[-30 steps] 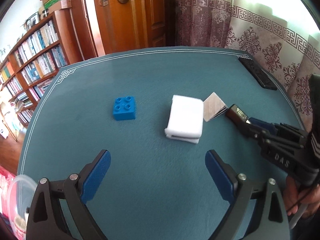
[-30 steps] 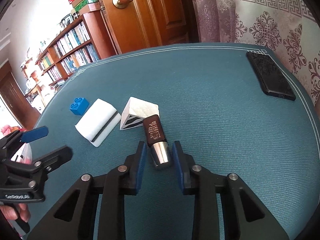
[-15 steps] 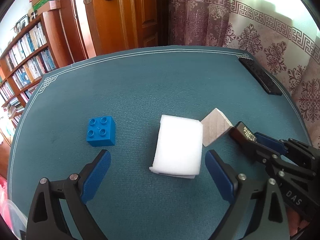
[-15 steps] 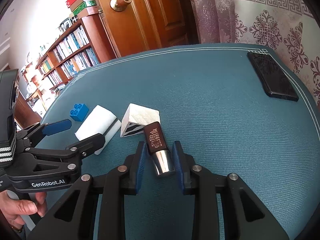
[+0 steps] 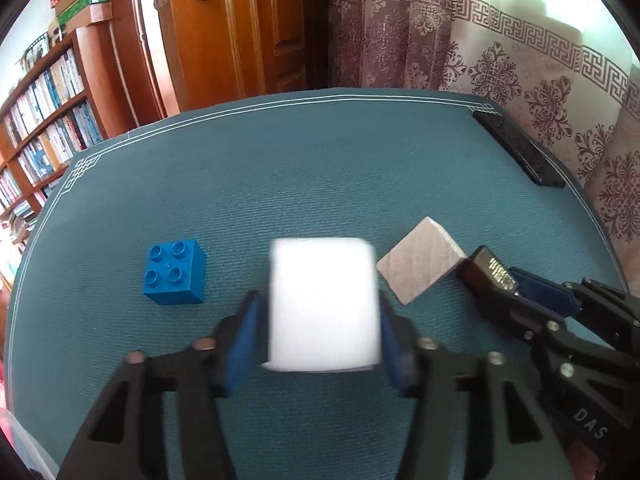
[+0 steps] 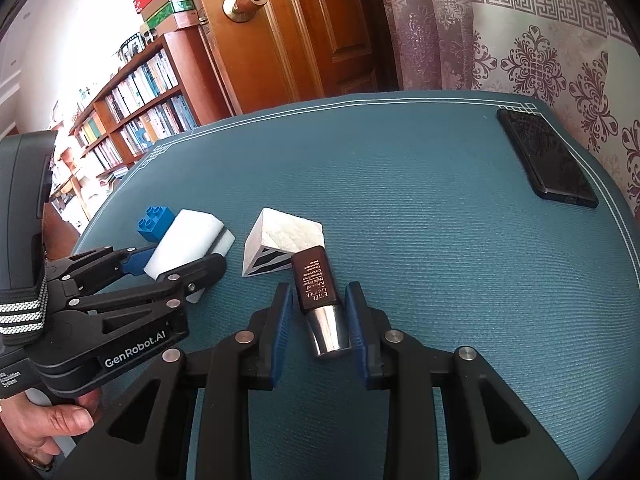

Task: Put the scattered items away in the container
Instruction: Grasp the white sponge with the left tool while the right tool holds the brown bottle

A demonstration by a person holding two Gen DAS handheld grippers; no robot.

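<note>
My left gripper [image 5: 320,300] is shut on a white sponge [image 5: 324,320] that lies on the teal table cover; its blue pads press both sides. The same gripper [image 6: 180,262] and sponge [image 6: 188,236] appear at the left of the right wrist view. A blue toy brick [image 5: 174,272] sits just left of the sponge. A wooden wedge block [image 5: 420,264], striped on one face [image 6: 280,236], lies to its right. My right gripper [image 6: 319,288] is shut on a brown bottle [image 6: 314,280] at its silver cap, and the bottle's end touches the wedge.
A black phone [image 6: 548,160] lies near the table's far right edge. The rim of a clear plastic container [image 5: 16,440] shows at the bottom left, off the table's edge. A person's hand [image 6: 60,420] holds the left gripper. Bookshelves and a wooden door stand beyond the table.
My left gripper moved forward over the white sponge and went from wide open to shut on it. The right gripper and its bottle barely moved.
</note>
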